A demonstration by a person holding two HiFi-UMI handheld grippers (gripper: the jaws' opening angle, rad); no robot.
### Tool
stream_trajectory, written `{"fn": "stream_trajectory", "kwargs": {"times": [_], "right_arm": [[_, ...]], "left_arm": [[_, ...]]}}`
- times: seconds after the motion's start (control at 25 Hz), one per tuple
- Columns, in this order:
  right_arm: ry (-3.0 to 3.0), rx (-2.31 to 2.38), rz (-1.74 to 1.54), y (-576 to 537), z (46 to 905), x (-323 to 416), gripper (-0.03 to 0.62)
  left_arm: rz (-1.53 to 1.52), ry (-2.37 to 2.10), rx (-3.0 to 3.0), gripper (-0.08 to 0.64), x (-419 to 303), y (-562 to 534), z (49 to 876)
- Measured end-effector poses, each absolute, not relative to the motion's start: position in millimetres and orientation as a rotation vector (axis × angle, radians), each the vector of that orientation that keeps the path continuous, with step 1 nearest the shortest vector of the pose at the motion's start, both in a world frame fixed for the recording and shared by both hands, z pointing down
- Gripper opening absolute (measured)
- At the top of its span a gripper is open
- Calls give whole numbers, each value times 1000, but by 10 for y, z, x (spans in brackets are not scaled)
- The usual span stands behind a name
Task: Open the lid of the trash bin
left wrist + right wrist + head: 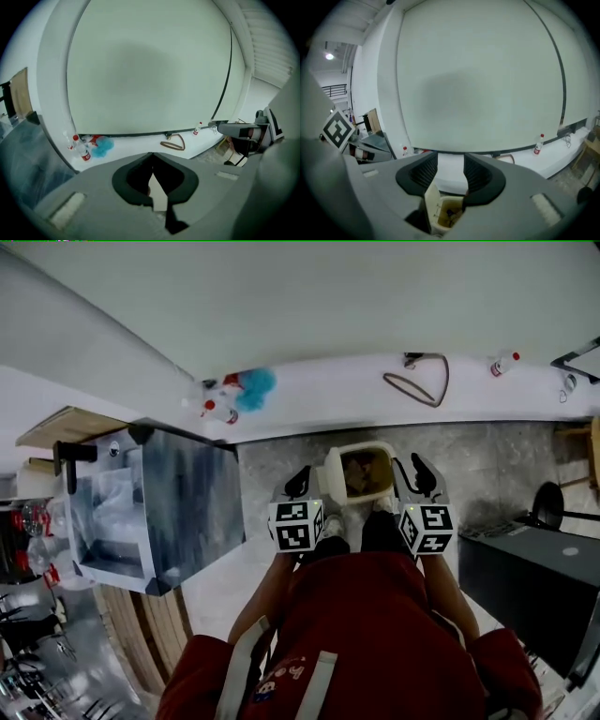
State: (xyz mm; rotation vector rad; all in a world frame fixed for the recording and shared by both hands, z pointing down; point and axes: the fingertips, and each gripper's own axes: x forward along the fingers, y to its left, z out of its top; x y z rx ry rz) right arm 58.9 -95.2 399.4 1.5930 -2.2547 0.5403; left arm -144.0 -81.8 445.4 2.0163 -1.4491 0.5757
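We see the trash bin (367, 474) on the floor (487, 456) btwn both claws, its lid (333, 468) standing upright at the bin's left rim. The left claw (300, 481) is closed w/ the cream lid edge pinched btwn its jaws. The right claw (419, 474) hovers just beside the bin's right side, jaws apart, nothing in them.

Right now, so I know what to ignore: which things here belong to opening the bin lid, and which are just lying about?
Job in hand:
trash bin
its lid, standing up
left gripper, shut
right gripper, open

Lying about:
red-capped bottles
blue fluffy thing
hanger
grey cabinet
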Motion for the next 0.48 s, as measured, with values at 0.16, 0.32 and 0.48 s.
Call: {"fn": "stream_trajectory", "kwargs": {"times": [0.16, 0.32, 0.48], "right_arm": [[-2346, 1683, 425, -1103, 3476, 548, 173], [-2409, 1739, 213, -1197, 2913, 513, 173], [-2469, 1798, 86, -1227, 2407, 525, 173]], "left_arm": [[490, -1521, 2089, 5, -1551, -937, 4063], [382, -1631, 2198, 5, -1661, -1107, 3483], [191, -1741, 2285, 5, -1771, -1248, 2809]]}}
